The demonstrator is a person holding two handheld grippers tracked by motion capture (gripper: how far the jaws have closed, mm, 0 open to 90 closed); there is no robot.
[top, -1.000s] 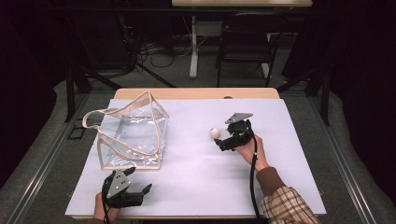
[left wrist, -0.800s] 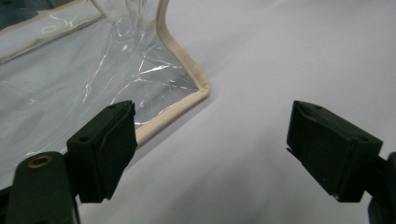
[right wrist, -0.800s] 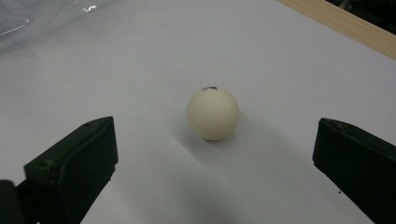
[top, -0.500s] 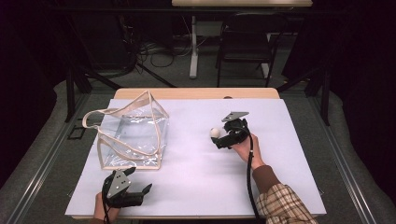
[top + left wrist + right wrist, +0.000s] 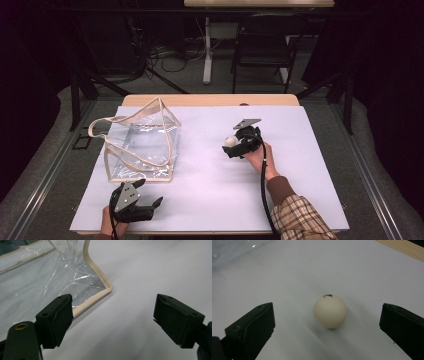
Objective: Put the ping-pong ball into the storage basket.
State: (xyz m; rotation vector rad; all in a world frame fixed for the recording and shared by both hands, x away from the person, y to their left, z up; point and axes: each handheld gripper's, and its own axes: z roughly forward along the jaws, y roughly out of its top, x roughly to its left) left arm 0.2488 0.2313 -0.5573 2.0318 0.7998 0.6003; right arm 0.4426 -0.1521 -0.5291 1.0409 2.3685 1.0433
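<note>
Here the left gripper rests low on the white table cover with its jaws spread wide and nothing between them; just ahead of it and to its left lies the clear plastic bag with beige trim, whose near corner sits just beyond the left jaw in the left gripper view. Well apart to the right, the right gripper is likewise released, jaws wide, and the cream ball sits on the cover between them, touching neither, slightly ahead of the tips.
</note>
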